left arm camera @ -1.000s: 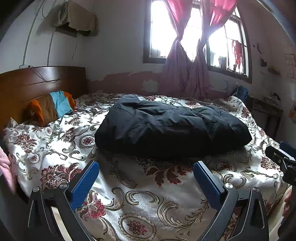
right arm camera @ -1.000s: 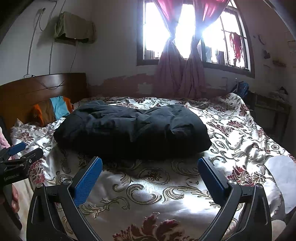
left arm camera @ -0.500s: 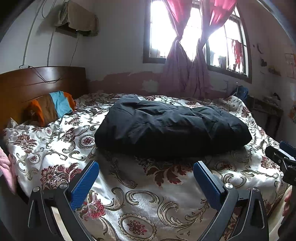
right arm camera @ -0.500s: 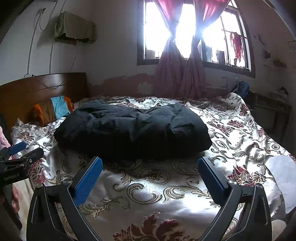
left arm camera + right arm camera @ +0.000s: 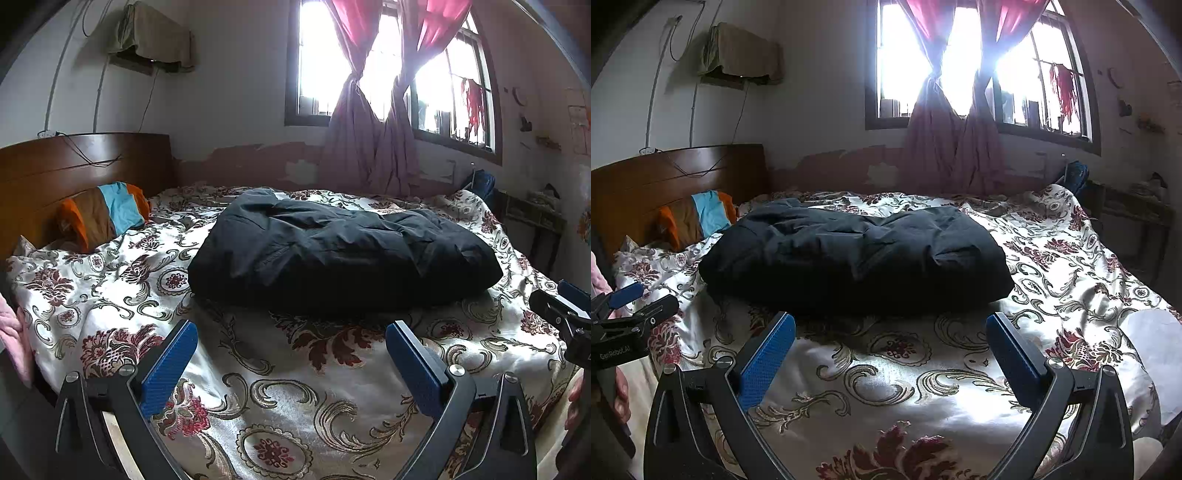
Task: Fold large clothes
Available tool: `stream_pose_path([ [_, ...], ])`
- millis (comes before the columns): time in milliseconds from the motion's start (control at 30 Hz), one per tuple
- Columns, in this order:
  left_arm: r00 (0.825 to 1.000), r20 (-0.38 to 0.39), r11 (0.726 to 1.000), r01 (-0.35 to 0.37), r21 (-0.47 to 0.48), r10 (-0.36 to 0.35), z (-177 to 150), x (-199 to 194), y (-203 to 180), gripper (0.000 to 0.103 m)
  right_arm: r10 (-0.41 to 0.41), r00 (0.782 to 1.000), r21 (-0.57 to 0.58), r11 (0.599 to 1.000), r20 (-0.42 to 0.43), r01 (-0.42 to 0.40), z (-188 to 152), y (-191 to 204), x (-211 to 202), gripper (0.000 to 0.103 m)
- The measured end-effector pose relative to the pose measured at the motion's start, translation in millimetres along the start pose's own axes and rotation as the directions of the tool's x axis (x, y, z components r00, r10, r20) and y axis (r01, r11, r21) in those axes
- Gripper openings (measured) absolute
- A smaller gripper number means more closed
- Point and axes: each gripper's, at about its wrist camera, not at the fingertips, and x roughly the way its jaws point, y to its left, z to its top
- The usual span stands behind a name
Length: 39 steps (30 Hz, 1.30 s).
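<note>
A large black padded garment (image 5: 343,251) lies folded into a thick bundle in the middle of the bed; it also shows in the right wrist view (image 5: 857,258). My left gripper (image 5: 291,354) is open and empty, held above the bed's near edge, short of the bundle. My right gripper (image 5: 890,350) is open and empty, also short of the bundle. The right gripper shows at the right edge of the left wrist view (image 5: 561,306). The left gripper shows at the left edge of the right wrist view (image 5: 631,314).
The bed has a floral bedspread (image 5: 280,398) and a wooden headboard (image 5: 74,173) on the left. An orange, brown and blue pillow (image 5: 103,214) leans on the headboard. A window with tied pink curtains (image 5: 373,140) is behind. A side table (image 5: 535,218) stands at right.
</note>
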Motion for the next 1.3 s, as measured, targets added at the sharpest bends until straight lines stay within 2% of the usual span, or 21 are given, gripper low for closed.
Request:
stream_pose_path([
  [933,1.000,-0.001,1.000,0.015,0.006,-0.015,0.1,2.2,6.0,0.103,0.001,1.000,-0.002,1.000,-0.004,-0.001,-3.6,0.9,0.5,0.101],
  [1300,0.998,-0.033,0.999,0.044,-0.014,-0.044,-3.1,8.7,6.0,0.103,0.013,0.999,0.004,1.000,-0.033,-0.013,-9.7,1.5,8.7,0.101],
])
